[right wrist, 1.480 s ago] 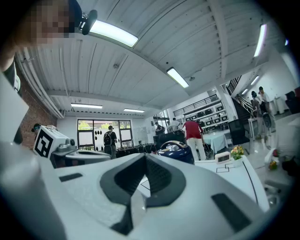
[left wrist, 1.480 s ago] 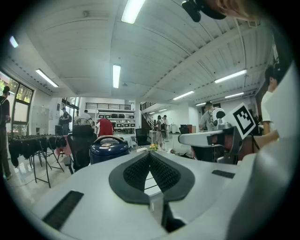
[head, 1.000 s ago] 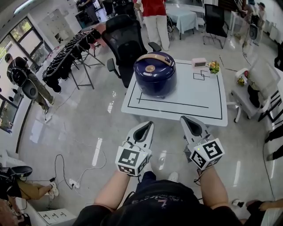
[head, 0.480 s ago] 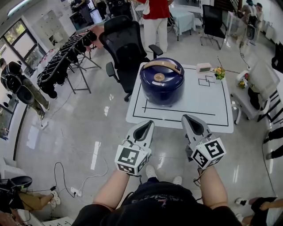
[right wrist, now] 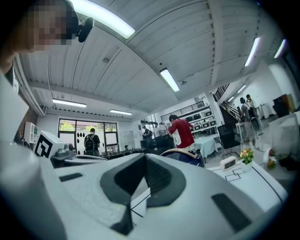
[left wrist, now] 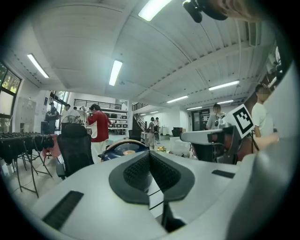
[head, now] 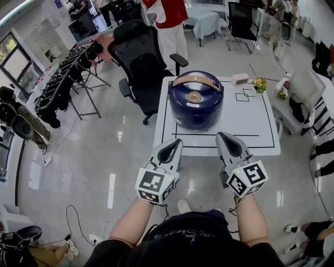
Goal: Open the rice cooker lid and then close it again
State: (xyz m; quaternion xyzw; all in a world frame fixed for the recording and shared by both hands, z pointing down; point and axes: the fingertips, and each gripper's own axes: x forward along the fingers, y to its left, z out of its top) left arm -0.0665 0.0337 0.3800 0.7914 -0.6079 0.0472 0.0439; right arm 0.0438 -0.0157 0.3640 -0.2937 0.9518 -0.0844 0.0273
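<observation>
The white table [head: 250, 130] carries the cooker [head: 196, 117] near its left edge, lid [head: 195, 94] down. Left gripper [head: 175, 142] and right gripper [head: 223, 137] hover at the near edge, jaws together, empty. It looks like the approach step; next they must reach the lid.

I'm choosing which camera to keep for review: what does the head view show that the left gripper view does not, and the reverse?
Only the head view: the marker cube on the left tool, and the table with its full black outline. Only the left gripper view: the ceiling lights and that tool's pads pressed together, nothing between. Both: the closed blue rice cooker, the black chair and the person in red.
</observation>
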